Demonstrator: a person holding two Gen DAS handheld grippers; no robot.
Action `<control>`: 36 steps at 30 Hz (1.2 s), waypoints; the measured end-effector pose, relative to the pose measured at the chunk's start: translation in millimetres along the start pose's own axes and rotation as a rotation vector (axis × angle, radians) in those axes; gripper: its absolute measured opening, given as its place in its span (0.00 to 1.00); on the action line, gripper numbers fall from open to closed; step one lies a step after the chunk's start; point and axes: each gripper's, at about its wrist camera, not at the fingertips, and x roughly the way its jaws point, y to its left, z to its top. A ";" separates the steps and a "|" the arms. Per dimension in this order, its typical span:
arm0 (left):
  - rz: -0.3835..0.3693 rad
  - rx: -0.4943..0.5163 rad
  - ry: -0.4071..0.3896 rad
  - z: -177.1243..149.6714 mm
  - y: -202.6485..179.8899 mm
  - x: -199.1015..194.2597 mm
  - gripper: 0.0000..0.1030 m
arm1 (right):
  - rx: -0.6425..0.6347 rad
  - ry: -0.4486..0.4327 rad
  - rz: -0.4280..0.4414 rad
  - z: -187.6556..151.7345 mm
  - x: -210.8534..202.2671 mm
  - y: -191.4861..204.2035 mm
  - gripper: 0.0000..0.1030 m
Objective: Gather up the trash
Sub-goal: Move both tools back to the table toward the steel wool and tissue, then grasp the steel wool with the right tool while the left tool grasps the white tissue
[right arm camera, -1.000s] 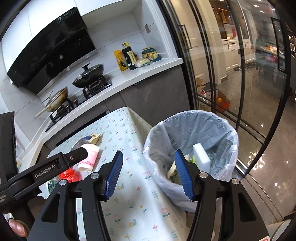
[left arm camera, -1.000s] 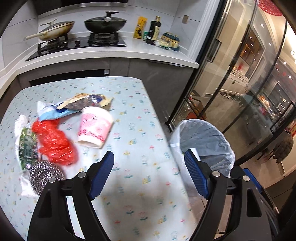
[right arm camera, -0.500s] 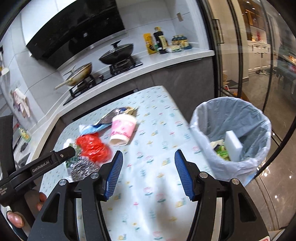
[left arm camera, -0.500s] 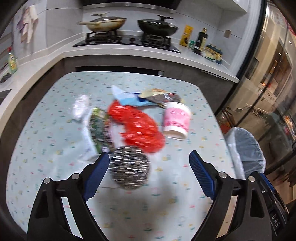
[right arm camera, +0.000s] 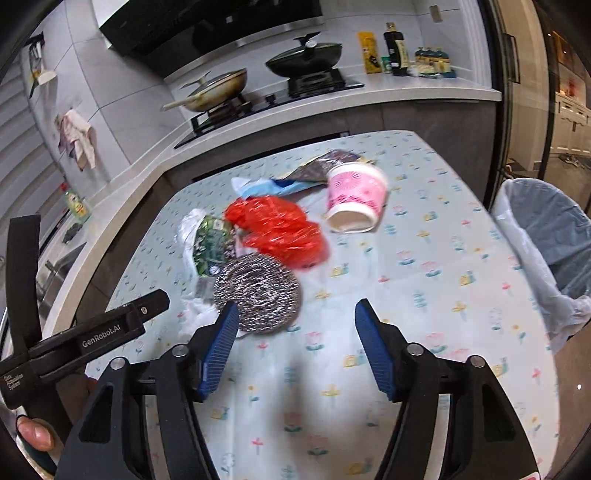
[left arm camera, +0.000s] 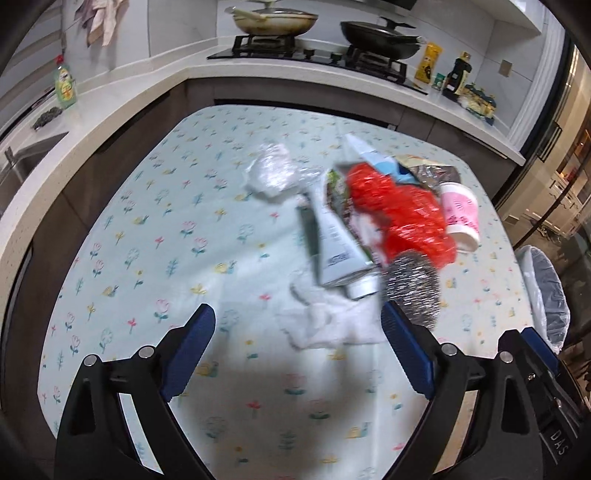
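Trash lies in a heap on the flowered tablecloth (left arm camera: 155,229): a steel scourer (left arm camera: 413,284) (right arm camera: 258,291), a red plastic bag (left arm camera: 402,214) (right arm camera: 277,225), a pink paper cup (left arm camera: 461,218) (right arm camera: 356,197) on its side, a white tube (left arm camera: 332,243), clear plastic (left arm camera: 273,173) and a crumpled white tissue (left arm camera: 332,325). My left gripper (left arm camera: 299,343) hangs above the tissue, jaws opening, nothing between them. My right gripper (right arm camera: 295,343) is just short of the scourer, jaws opening and empty. The lined bin (right arm camera: 546,229) stands off the table's right edge.
Behind the table runs a counter with a stove, a pan (left arm camera: 273,22) and a wok (right arm camera: 304,59), bottles (right arm camera: 397,50) and a green dish-soap bottle (left arm camera: 65,83). Glass doors close off the right. The left gripper's body (right arm camera: 85,339) and a fingertip show in the right wrist view.
Both grippers have swung from the bin at the right back over the table toward the trash heap. Both now stand wider open, and the scourer and tissue are much closer.
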 end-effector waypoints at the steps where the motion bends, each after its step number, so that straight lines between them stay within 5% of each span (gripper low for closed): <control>1: 0.003 -0.008 0.007 -1.0 7.5 2.1 0.84 | -0.010 0.010 0.003 -0.1 5.4 5.6 0.62; 9: -0.015 -0.054 0.055 -5.5 40.6 17.3 0.85 | -0.045 0.057 0.008 1.7 45.3 30.7 0.69; 24: -0.093 -0.083 0.139 -9.5 44.7 48.0 0.86 | 0.004 0.122 0.041 8.0 100.6 22.3 0.74; 36: -0.121 -0.067 0.154 -10.1 28.1 55.2 0.86 | 0.032 0.083 0.085 13.8 79.5 4.1 0.57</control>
